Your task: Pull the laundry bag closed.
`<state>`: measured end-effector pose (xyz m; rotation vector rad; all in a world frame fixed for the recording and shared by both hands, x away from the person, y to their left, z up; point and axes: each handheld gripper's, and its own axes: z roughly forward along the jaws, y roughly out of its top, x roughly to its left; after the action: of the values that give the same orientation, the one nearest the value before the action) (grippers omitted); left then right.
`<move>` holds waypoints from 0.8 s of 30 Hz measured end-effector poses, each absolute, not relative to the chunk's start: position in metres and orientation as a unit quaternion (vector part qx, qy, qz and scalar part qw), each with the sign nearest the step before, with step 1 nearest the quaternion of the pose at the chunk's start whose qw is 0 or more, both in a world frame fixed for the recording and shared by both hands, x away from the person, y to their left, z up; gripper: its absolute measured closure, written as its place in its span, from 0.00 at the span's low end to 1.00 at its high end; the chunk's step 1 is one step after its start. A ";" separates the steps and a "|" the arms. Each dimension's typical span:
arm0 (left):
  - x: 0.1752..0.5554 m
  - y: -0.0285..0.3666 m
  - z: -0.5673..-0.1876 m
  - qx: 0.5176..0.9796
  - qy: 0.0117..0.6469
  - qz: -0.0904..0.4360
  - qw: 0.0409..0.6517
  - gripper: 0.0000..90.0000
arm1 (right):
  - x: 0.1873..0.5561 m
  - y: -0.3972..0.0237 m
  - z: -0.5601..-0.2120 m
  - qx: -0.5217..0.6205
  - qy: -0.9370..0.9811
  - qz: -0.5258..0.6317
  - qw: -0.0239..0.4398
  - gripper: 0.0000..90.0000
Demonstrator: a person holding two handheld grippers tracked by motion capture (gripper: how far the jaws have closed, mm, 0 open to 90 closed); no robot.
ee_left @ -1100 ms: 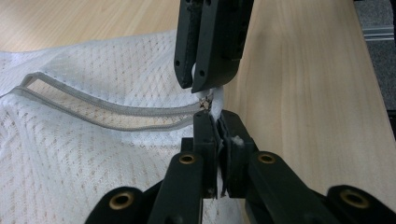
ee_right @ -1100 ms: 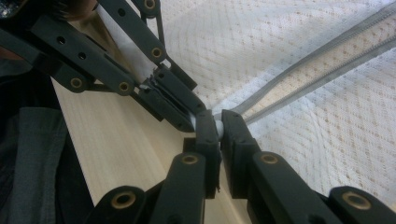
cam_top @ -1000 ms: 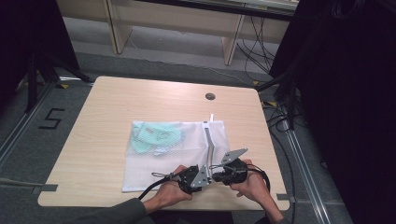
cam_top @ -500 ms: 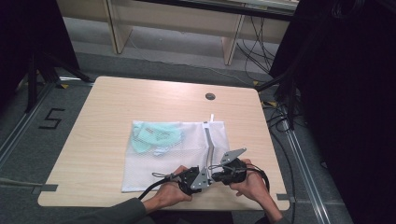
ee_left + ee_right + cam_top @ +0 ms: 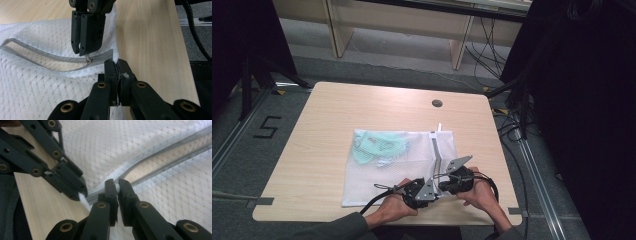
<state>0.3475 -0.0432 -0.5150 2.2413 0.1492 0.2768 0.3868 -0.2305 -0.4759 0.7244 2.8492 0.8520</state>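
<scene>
A white mesh bag (image 5: 397,167) lies flat on the table (image 5: 327,125), near the front edge and a little right of the middle. Something pale green (image 5: 379,145) shows through the mesh in the bag's far left part. A grey zip (image 5: 438,152) runs along the bag's right side, and it stands partly open, a gap between its two tapes.

Both hands are at the bag's near right corner, close together. The left gripper (image 5: 424,192) has its jaws nearly closed, pinching the white fabric at the corner, just past the end of the zip; in the left gripper view a bit of white cloth sits squeezed between the two black jaws (image 5: 117,75). The right gripper (image 5: 447,180) is just beside it, jaws also nearly closed, nipping the bag at the zip, close to the slider (image 5: 88,59). In the right gripper view a sliver of white shows between its jaws (image 5: 115,188), with the open zip (image 5: 160,161) running away up and to the right.

The two grippers almost touch at the tips. The left hand (image 5: 394,210) and right hand (image 5: 482,195) rest at the table's front edge, cables (image 5: 377,197) trailing back.
</scene>
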 end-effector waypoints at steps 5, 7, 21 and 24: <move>0.345 -0.044 -0.516 0.892 0.070 0.108 0.433 0.97 | 0.393 -0.231 -0.476 0.231 0.933 0.272 0.042 0.96; 0.345 -0.043 -0.516 0.893 0.070 0.107 0.431 0.97 | 0.394 -0.231 -0.476 0.234 0.933 0.271 0.041 0.96; 0.345 -0.042 -0.516 0.891 0.077 0.101 0.437 0.97 | 0.409 -0.228 -0.478 0.235 0.934 0.264 0.049 0.96; 0.345 -0.042 -0.516 0.889 0.080 0.094 0.441 0.97 | 0.411 -0.226 -0.478 0.231 0.936 0.261 0.058 0.96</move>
<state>0.3452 -0.0421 -0.5157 2.2080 0.1995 0.2336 0.4106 -0.2265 -0.4782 0.6997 2.8356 0.7895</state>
